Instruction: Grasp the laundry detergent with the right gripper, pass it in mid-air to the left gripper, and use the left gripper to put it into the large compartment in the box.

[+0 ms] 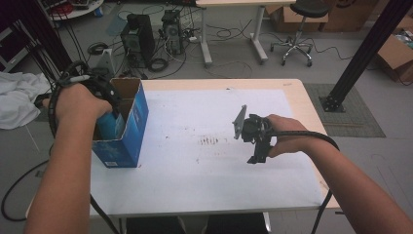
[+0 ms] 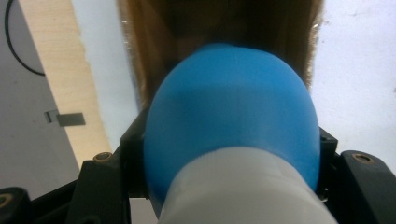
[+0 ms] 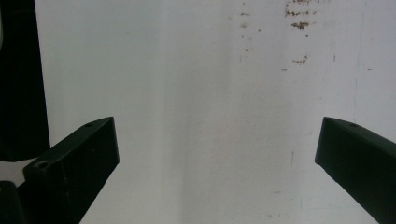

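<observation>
An open blue cardboard box [image 1: 130, 127] stands at the left edge of the table. My left gripper [image 1: 110, 103] reaches down into its open top, shut on a rounded blue and white object [image 2: 233, 135]. That object sits between both black jaws, with the box's brown inner wall [image 2: 154, 42] just behind it. In the high view the object [image 1: 112, 126] shows pale blue inside the box. My right gripper [image 1: 256, 157] hovers over the right half of the white sheet [image 1: 195, 165]. In the right gripper view, the right gripper [image 3: 217, 135] has its jaws wide apart, with nothing between them.
Brown stains [image 1: 210, 141] mark the sheet's middle. The wooden table edge [image 1: 311, 117] runs along the right. On the floor behind are computer towers [image 1: 137, 38], cables, a desk leg [image 1: 206, 39], a stool [image 1: 297, 29] and a black post [image 1: 360, 58]. A white cloth [image 1: 17, 97] lies left.
</observation>
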A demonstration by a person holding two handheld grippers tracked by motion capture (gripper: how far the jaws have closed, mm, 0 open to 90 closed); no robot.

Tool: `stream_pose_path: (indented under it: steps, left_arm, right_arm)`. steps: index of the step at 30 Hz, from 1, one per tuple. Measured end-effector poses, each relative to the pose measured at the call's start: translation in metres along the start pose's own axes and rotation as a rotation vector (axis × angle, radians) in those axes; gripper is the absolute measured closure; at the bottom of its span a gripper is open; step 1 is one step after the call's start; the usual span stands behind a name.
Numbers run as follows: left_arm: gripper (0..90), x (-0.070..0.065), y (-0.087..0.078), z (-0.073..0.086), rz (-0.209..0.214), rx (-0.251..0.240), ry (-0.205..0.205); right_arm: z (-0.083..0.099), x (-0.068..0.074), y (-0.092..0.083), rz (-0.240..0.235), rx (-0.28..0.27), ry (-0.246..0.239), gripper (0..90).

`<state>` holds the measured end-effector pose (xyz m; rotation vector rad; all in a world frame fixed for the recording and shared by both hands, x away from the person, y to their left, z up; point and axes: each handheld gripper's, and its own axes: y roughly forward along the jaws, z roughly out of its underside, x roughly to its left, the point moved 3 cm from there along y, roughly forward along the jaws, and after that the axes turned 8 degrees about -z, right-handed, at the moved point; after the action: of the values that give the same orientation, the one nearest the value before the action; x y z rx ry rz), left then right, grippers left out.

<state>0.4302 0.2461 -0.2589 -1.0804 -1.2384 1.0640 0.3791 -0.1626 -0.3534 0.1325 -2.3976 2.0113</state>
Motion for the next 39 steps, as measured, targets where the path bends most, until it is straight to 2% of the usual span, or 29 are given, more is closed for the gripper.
stream_pose_path:
  steps: [6,20,30,36,39]
  left_arm:
    - [38.4,-0.006,0.026,-0.002,0.008,0.017,0.017]
    - [38.3,-0.011,0.056,-0.006,0.01,0.026,0.028]
    - [38.3,-0.011,0.059,-0.007,0.011,-0.004,0.044]
    - [38.2,-0.009,0.06,-0.007,0.022,0.013,0.008]
    - [38.2,-0.009,0.06,-0.007,0.019,0.014,0.004]
  right_arm:
    - [0.0,0.0,0.002,-0.001,0.005,-0.004,0.0]
    - [0.002,0.0,0.008,-0.011,0.004,-0.002,0.0]
    - [0.001,-0.001,0.009,-0.014,0.002,-0.001,0.0]
    - [0.002,-0.001,0.01,-0.016,0.005,0.0,0.0]
    - [0.001,-0.001,0.01,-0.016,0.005,0.001,0.0]
